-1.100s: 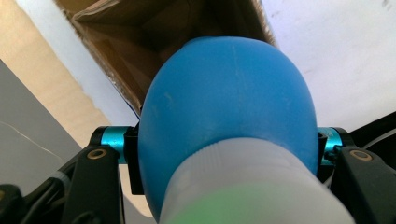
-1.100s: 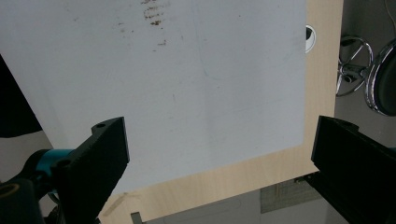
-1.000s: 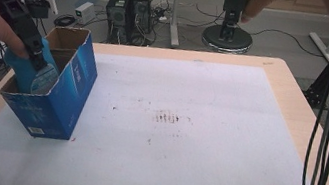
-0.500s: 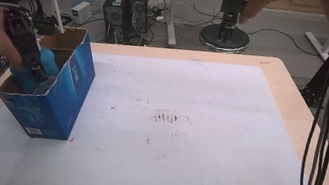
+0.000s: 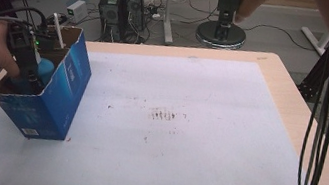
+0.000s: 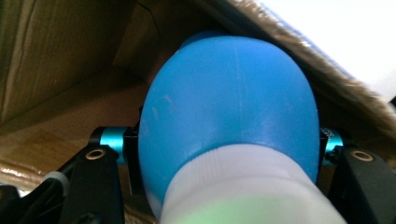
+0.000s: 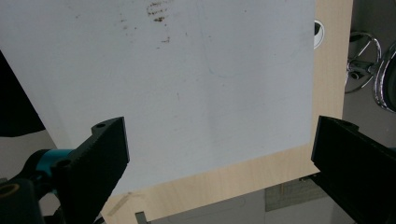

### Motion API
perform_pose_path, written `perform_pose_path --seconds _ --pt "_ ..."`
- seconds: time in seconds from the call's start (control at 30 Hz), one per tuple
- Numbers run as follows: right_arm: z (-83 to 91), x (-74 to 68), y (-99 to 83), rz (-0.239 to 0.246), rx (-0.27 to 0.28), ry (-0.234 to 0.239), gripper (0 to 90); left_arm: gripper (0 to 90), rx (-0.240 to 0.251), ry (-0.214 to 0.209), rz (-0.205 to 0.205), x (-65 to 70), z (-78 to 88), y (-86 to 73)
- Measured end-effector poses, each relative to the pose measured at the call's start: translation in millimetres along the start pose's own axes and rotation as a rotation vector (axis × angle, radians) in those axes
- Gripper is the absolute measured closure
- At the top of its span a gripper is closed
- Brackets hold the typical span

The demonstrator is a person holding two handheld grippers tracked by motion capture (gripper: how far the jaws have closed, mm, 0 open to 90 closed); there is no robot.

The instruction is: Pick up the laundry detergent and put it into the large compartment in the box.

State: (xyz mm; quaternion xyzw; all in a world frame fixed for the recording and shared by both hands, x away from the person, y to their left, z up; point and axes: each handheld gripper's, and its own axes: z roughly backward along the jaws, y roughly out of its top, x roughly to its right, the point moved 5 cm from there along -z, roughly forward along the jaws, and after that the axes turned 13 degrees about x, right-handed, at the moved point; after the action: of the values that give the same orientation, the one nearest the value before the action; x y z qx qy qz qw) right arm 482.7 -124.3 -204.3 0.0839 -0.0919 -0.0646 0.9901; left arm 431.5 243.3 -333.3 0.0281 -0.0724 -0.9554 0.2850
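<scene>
A blue bottle (image 5: 45, 70) with a white cap stands low inside an open blue cardboard box (image 5: 61, 98) at the table's left edge. My left gripper (image 5: 30, 72) reaches down into the box from the left, shut on the bottle. In the left gripper view the bottle's blue body (image 6: 229, 93) sits between the two jaws of the left gripper (image 6: 229, 154), with the box's brown inner walls behind it. My right gripper (image 7: 219, 140) hangs open high over the white sheet (image 7: 187, 84), with nothing between its jaws.
A white sheet (image 5: 187, 126) with a brown smudge (image 5: 166, 115) covers most of the wooden table (image 5: 286, 82). A thin white stick (image 5: 58, 30) rises at the box's far corner. Black cables (image 5: 318, 128) hang down at the right. Computers and a lamp base stand on the floor beyond.
My left gripper has lowered the blue bottle deeper into the box. The right arm has stayed high at the right.
</scene>
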Motion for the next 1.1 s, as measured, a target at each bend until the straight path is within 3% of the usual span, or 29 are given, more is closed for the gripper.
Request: perform_pose_path --seconds 0.03,0.1,0.7,1.1 --pt "-0.6 0.2 -0.3 0.0 0.0 0.001 3.1 37.4 -0.006 -0.003 0.0 -0.9 -1.8 -1.1" --pt "-2.2 1.1 -1.4 -0.005 -0.001 0.003 3.1 37.5 0.046 -0.01 0.005 -2.5 2.0 1.3" --pt "-8.0 1.6 1.7 -0.003 0.006 0.011 3.1 37.4 0.032 -0.01 0.007 -1.2 2.3 1.1" --pt "-6.4 2.0 -2.4 0.0 0.012 0.011 3.1 33.9 0.057 0.007 -0.007 1.7 15.4 7.5"
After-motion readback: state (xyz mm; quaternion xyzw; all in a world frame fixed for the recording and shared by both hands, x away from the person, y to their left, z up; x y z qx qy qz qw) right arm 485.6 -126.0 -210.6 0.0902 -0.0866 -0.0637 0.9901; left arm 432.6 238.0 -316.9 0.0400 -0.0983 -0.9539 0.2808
